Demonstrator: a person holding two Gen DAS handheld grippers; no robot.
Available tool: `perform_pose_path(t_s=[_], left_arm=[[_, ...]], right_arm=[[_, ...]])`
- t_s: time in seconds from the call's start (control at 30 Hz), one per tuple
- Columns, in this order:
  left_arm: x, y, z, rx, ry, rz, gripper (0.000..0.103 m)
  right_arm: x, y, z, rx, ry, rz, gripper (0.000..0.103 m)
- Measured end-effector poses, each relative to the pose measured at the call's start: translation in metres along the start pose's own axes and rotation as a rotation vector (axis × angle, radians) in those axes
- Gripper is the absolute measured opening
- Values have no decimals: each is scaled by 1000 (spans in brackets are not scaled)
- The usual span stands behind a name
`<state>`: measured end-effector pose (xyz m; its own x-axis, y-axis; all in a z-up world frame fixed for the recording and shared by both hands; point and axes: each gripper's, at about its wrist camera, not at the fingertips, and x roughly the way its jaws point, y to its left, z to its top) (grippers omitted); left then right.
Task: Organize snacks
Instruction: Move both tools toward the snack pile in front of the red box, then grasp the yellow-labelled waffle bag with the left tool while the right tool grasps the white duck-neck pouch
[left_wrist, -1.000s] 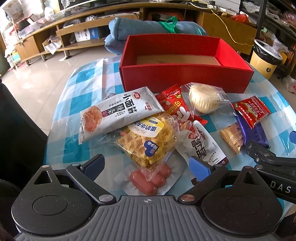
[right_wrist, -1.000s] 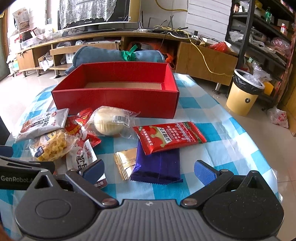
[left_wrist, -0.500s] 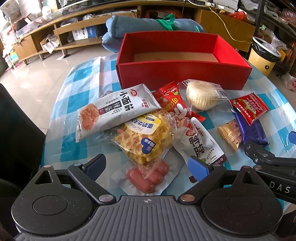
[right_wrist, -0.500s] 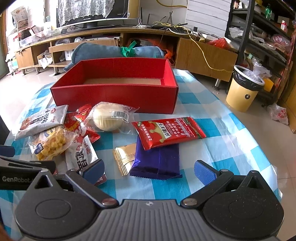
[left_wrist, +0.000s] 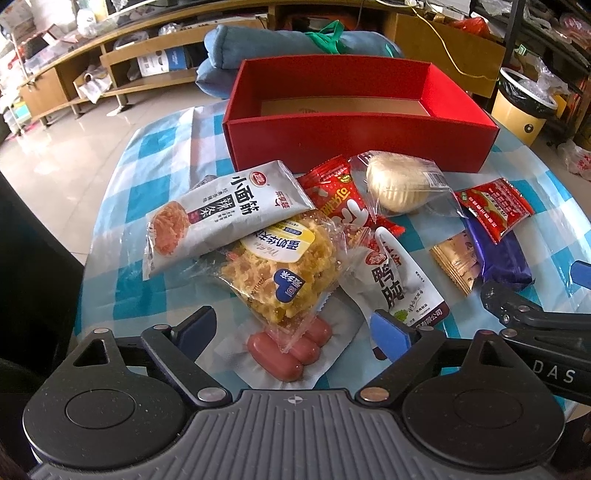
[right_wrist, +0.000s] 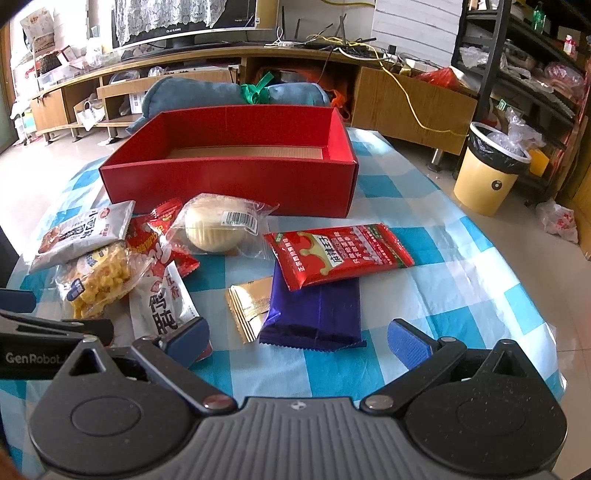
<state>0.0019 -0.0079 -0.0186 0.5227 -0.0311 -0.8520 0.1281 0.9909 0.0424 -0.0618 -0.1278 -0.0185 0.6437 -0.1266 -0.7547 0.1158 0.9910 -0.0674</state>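
Observation:
An empty red box (left_wrist: 354, 140) (right_wrist: 236, 181) stands at the far side of the checked table, with snack packets in front of it. My left gripper (left_wrist: 291, 328) hovers over a pack of small sausages (left_wrist: 291, 347) and a yellow waffle snack (left_wrist: 284, 273); its jaws are closing but press on nothing. Beside them lie a grey-white noodle packet (left_wrist: 221, 218) and a white duck-egg packet (left_wrist: 399, 284). My right gripper (right_wrist: 297, 338) stands open just above a purple bar (right_wrist: 314, 314), which lies under a red spicy-strip packet (right_wrist: 336, 254). A gold sachet (right_wrist: 251, 306) lies to the left of the purple bar.
A wrapped round bun (right_wrist: 218, 229) and a red packet (left_wrist: 340, 195) lie near the box's front wall. A blue rolled cushion (right_wrist: 229, 96) sits behind the box. A yellow bin (right_wrist: 491, 170) stands on the floor to the right. The table edge (right_wrist: 546, 321) runs close at the right.
The left gripper's fingers have drawn slightly closer together. Both views show the snacks and box barely shifted; nothing has been picked up.

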Motion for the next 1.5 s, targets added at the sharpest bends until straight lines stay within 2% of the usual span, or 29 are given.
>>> perform_pose_path(t_s=[0.43, 0.7, 0.8, 0.93, 1.17, 1.23, 1.33, 1.5], left_arm=[[10, 7, 11, 22, 48, -59, 97], [26, 1, 32, 150, 58, -58, 98], [39, 9, 40, 127, 101, -64, 98], [52, 24, 43, 24, 156, -97, 101], [75, 13, 57, 62, 170, -66, 103], [80, 14, 61, 32, 179, -71, 103], [78, 17, 58, 11, 184, -82, 103], [58, 13, 44, 19, 173, -98, 96]], right_arm=[[4, -1, 5, 3, 25, 52, 100], [11, -11, 12, 31, 55, 68, 100], [17, -10, 15, 35, 80, 90, 100], [19, -9, 22, 19, 73, 100, 100], [21, -9, 27, 36, 82, 133, 100], [21, -9, 26, 33, 85, 136, 100], [21, -12, 26, 43, 88, 136, 99], [19, -17, 25, 52, 85, 142, 99]])
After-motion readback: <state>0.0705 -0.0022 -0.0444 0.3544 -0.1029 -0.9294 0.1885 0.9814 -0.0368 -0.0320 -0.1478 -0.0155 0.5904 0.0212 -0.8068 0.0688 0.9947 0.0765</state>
